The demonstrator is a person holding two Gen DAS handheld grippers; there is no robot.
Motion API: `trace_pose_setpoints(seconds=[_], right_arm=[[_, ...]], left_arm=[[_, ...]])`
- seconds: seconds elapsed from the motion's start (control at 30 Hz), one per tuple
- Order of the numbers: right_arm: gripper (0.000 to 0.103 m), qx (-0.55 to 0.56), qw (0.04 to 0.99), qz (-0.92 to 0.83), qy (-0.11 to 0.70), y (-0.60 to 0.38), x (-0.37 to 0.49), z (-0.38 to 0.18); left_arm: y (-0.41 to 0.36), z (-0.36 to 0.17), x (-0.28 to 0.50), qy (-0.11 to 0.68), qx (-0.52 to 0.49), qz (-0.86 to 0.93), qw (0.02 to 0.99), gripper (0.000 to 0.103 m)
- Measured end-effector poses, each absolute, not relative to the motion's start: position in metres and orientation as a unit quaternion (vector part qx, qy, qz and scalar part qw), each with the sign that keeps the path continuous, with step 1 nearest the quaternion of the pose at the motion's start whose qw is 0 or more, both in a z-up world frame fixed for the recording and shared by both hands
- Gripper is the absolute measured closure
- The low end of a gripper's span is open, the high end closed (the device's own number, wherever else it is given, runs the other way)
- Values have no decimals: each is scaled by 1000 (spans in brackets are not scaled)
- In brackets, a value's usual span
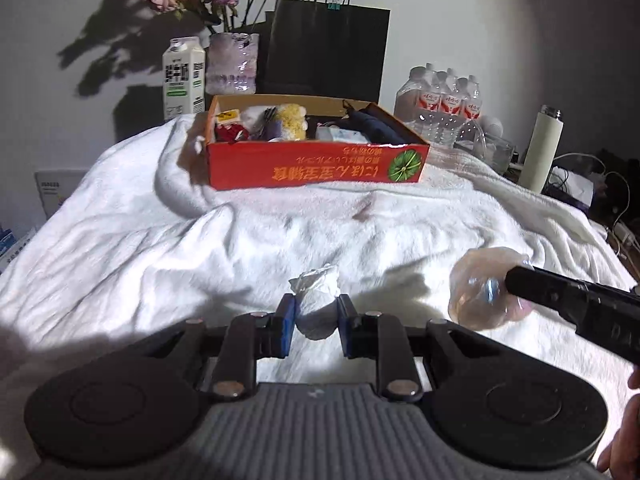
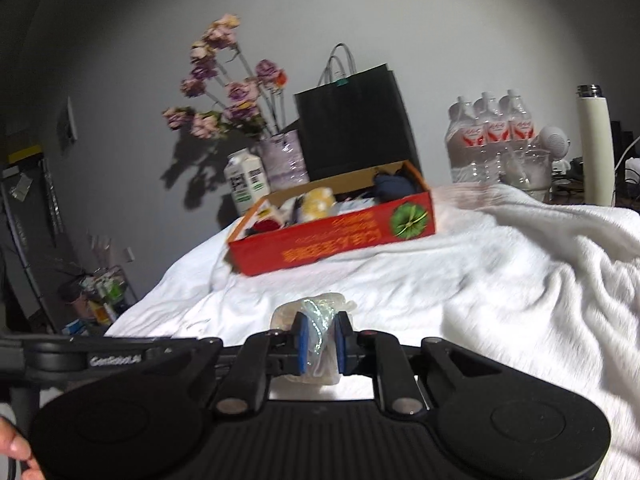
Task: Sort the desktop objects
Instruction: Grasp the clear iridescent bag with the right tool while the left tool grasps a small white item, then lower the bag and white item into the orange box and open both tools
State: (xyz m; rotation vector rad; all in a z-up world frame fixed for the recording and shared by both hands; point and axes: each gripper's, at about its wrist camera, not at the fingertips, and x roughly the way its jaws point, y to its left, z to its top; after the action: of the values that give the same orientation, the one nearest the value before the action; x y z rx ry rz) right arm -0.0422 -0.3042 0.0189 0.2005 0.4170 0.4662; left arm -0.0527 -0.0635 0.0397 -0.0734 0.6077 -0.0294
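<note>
Left tongs (image 1: 316, 316) pinching a soft white plastic-wrapped bundle (image 1: 317, 306), right tongs (image 2: 320, 344) squeezing a clear crinkled plastic pouch (image 2: 316, 320); risk of slippery film sliding free before reaching the red cardboard box (image 1: 316, 162).

left gripper (image 1: 316, 312) clamped, right gripper (image 2: 323, 344) clamped

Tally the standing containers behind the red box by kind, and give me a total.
Milk carton: 1
Clear vase with flowers: 1
Black paper bag: 1
White thermos: 1
Water bottle pack: 1 pack, exact bottle count unclear
Total: 5
</note>
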Motion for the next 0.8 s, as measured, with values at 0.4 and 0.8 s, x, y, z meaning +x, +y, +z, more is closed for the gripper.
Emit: trace_pose_setpoints(seconds=[0.4,0.8], right_arm=[[91,57,947,231,215,-283,-65,17],[91,65,945,235,217,-282,-8,32]], left_arm=[[-51,35,-63,298,-53,-15,953,80],[-26,52,-11,281,-60,-19,958,80]])
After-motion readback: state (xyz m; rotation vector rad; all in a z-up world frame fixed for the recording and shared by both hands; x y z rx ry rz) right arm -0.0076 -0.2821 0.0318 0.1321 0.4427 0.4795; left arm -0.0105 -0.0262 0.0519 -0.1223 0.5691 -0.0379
